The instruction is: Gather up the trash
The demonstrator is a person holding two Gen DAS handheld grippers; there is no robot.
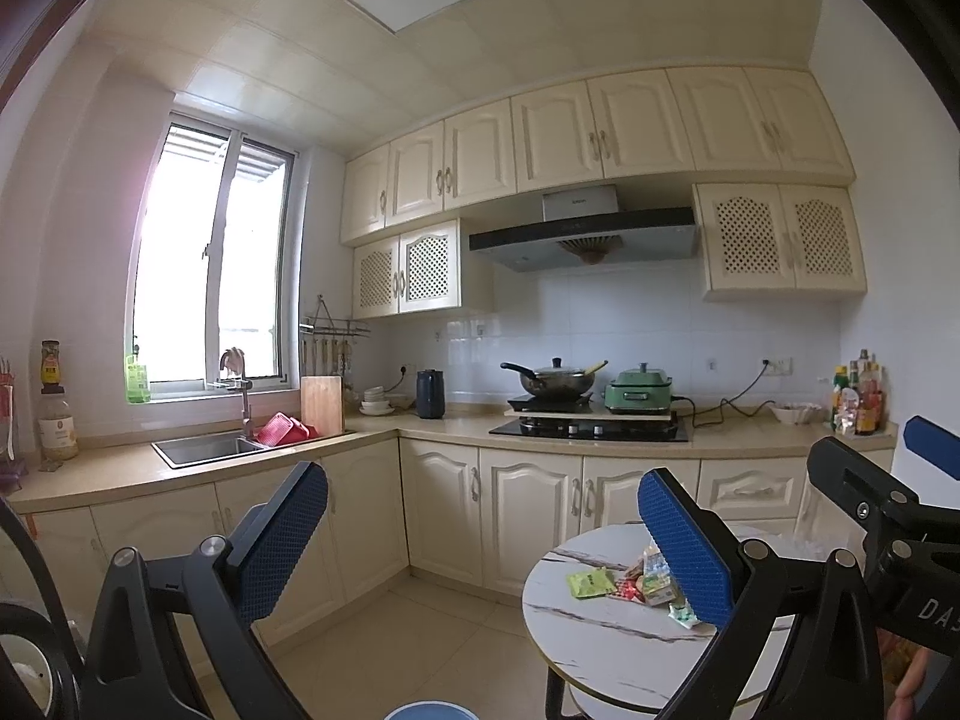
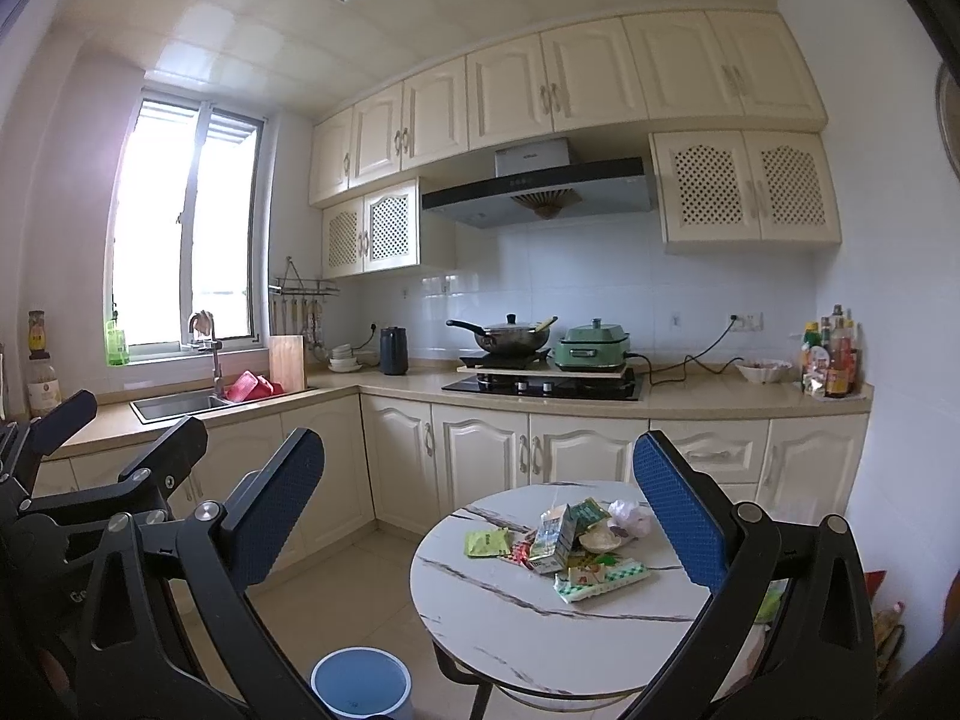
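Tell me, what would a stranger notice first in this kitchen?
Probably the heap of snack wrappers on the round marble table, at the lower right. Then the wide-open blue-padded jaws of the right gripper framing that table, with the left gripper likewise open. A blue-lidded bin stands on the floor beside the table.

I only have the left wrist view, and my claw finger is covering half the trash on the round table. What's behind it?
Observer: A drink carton sits in the middle of the pile.
Operator: Anything past the carton?
Observer: A crumpled white wad lies at the pile's far right, on the table.
Operator: I see just a blue sliver at the bottom. Is that a bin?
Observer: Yes, a round bin with a blue top stands on the floor, left of the table.
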